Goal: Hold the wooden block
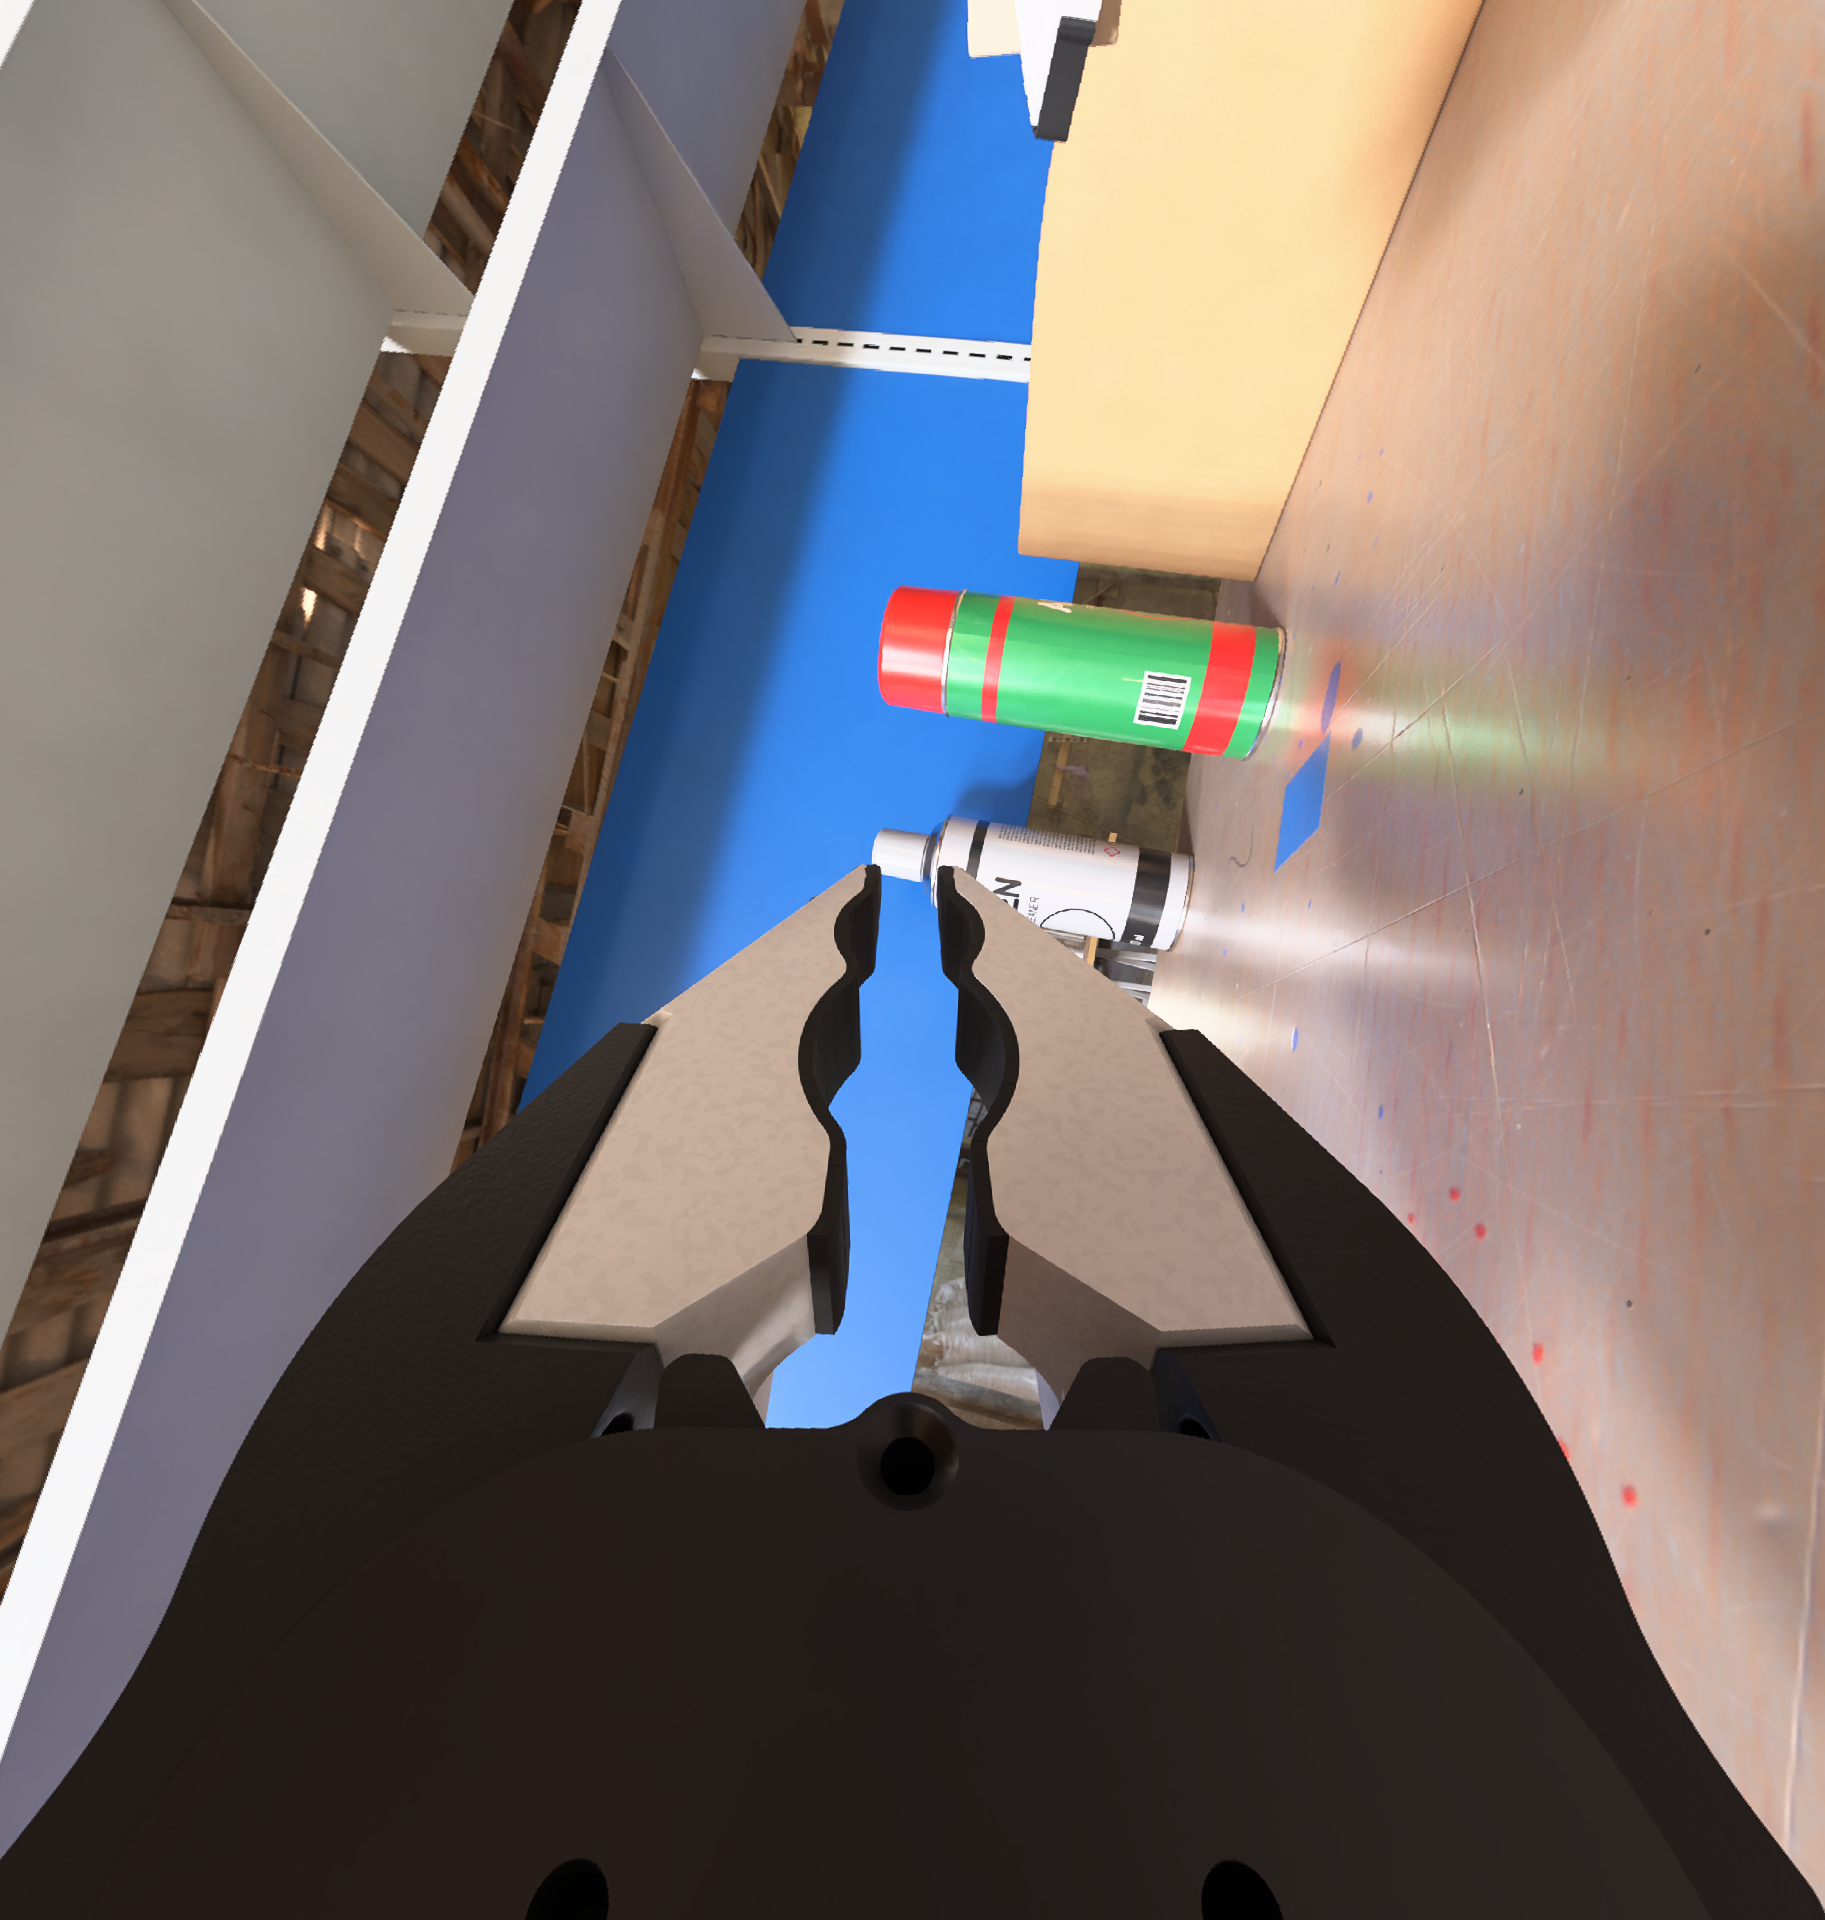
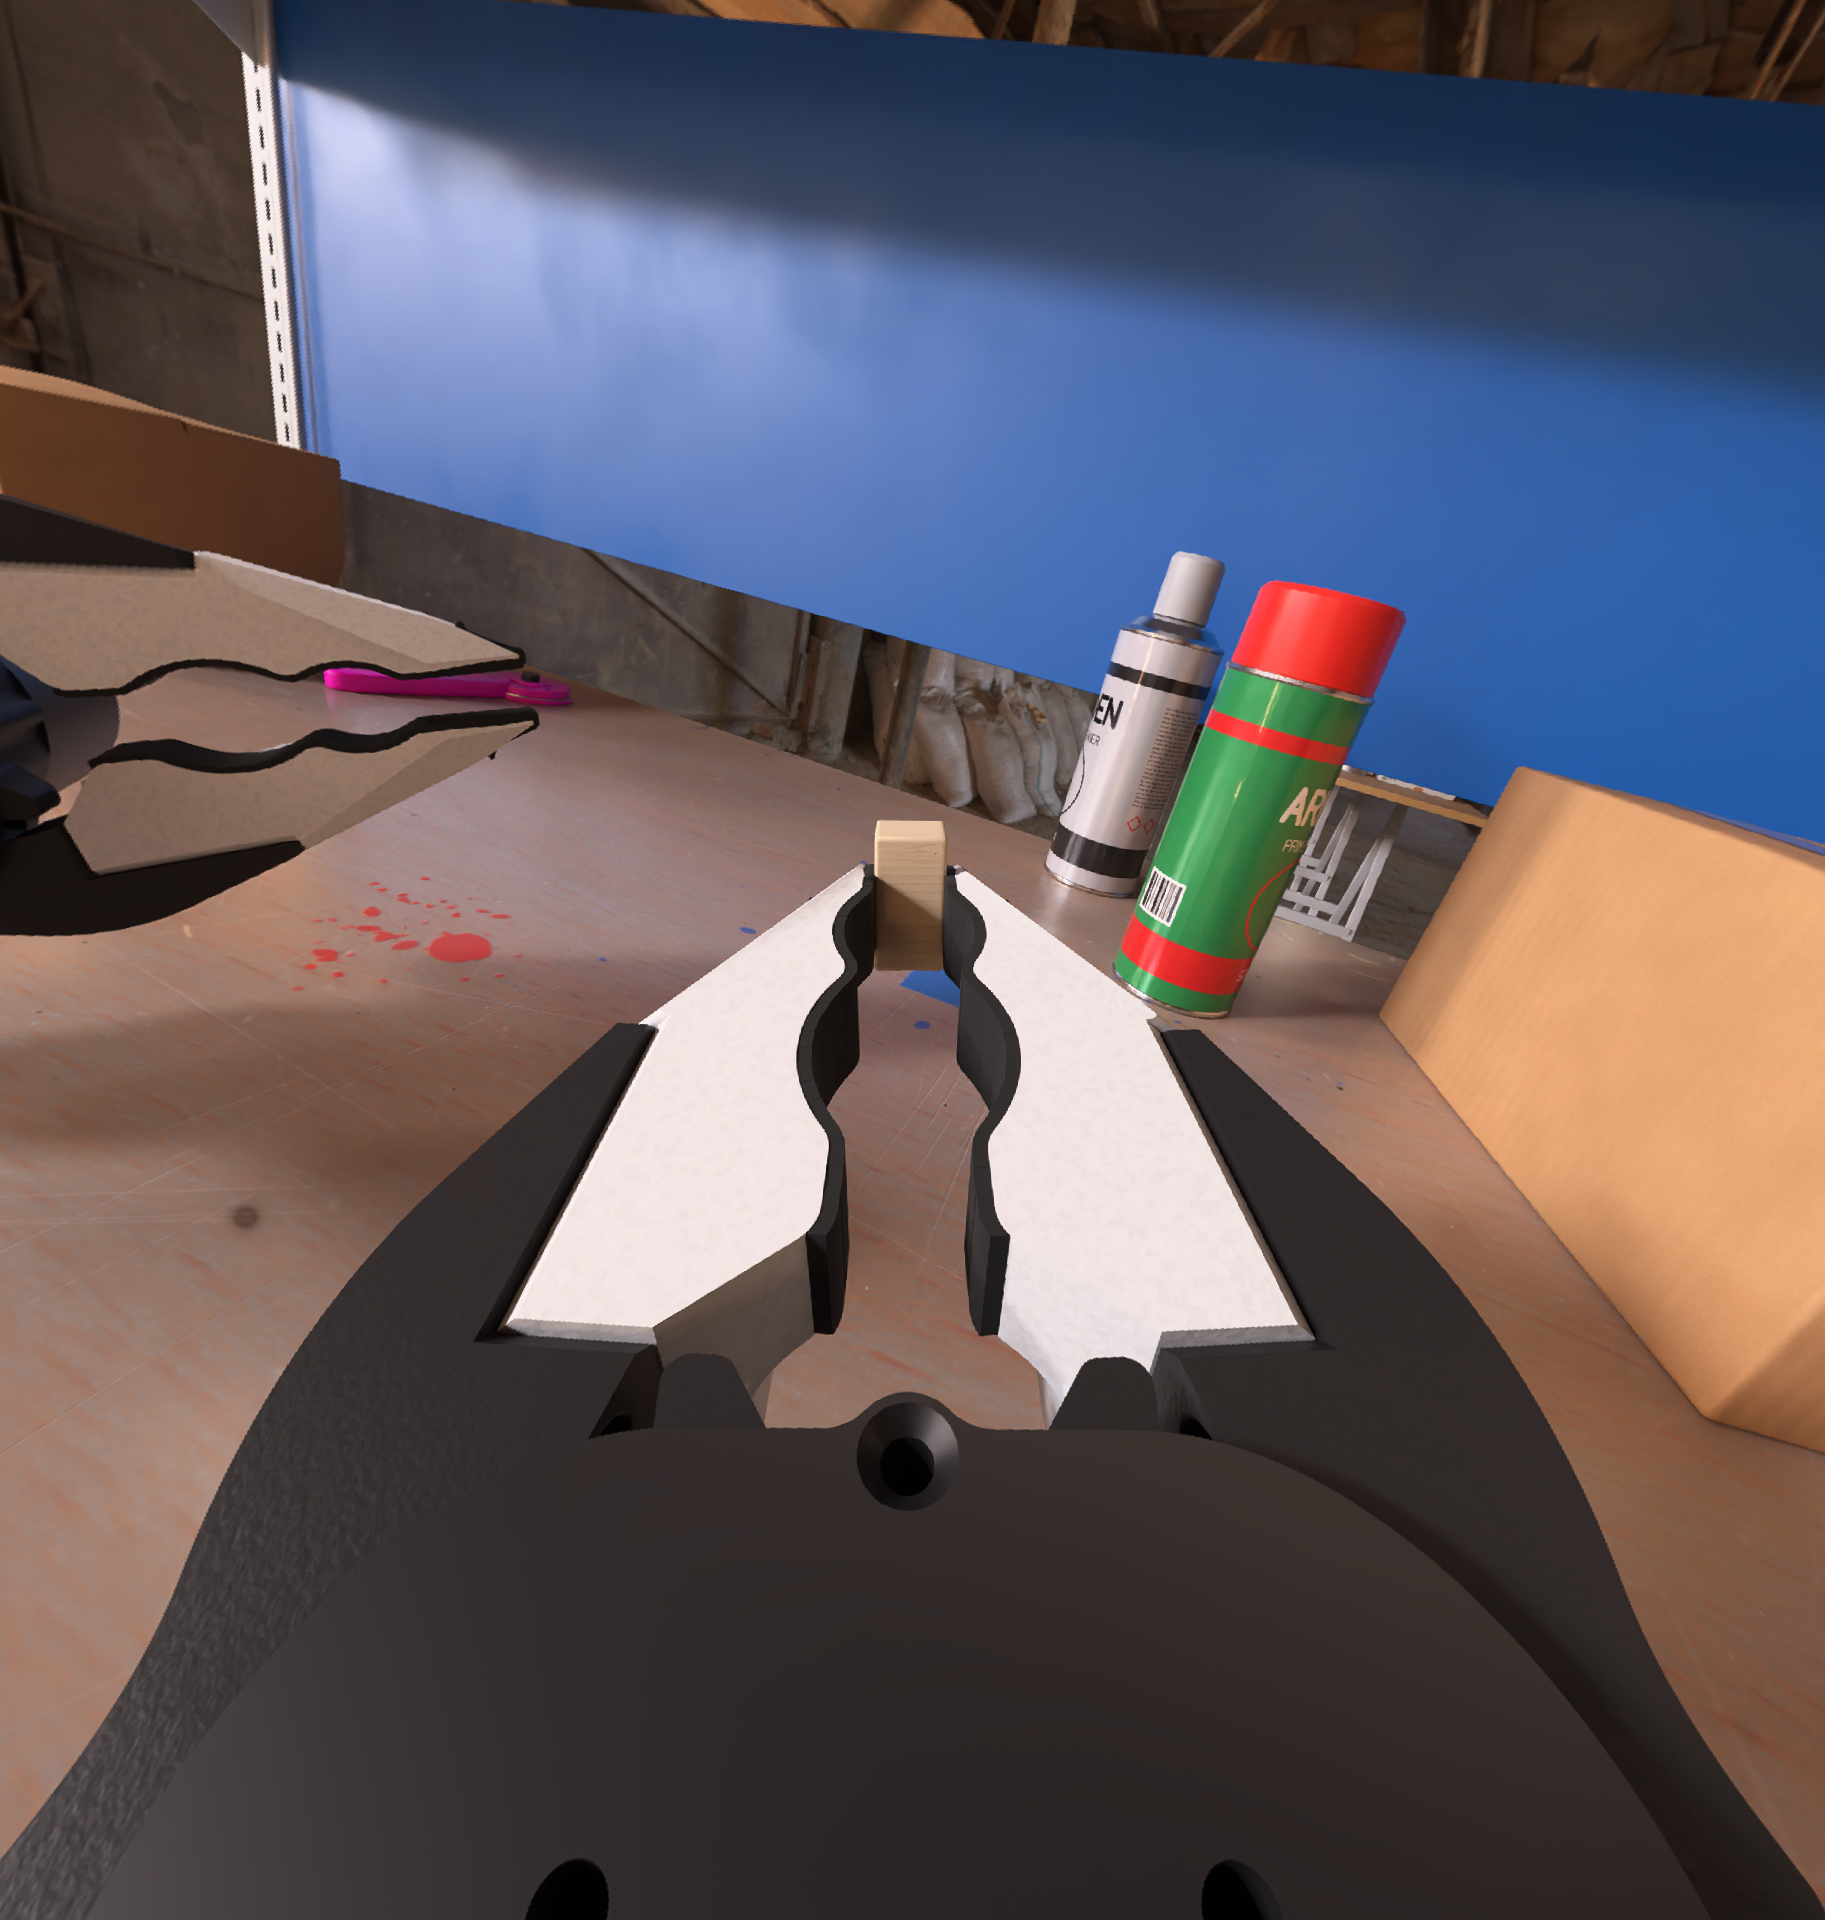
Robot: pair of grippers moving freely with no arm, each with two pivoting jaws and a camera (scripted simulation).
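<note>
Pinching the small pale wooden block (image 2: 909, 894) at its fingertips, your right gripper (image 2: 909, 902) holds it above the scratched wooden tabletop (image 2: 368, 1195) — your left gripper (image 1: 906, 879) sits to its left, fingers slightly apart, empty

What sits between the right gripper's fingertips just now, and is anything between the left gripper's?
In the right wrist view, the wooden block sits pinched between the right gripper fingertips. In the left wrist view, the left gripper has only an empty gap.
</note>
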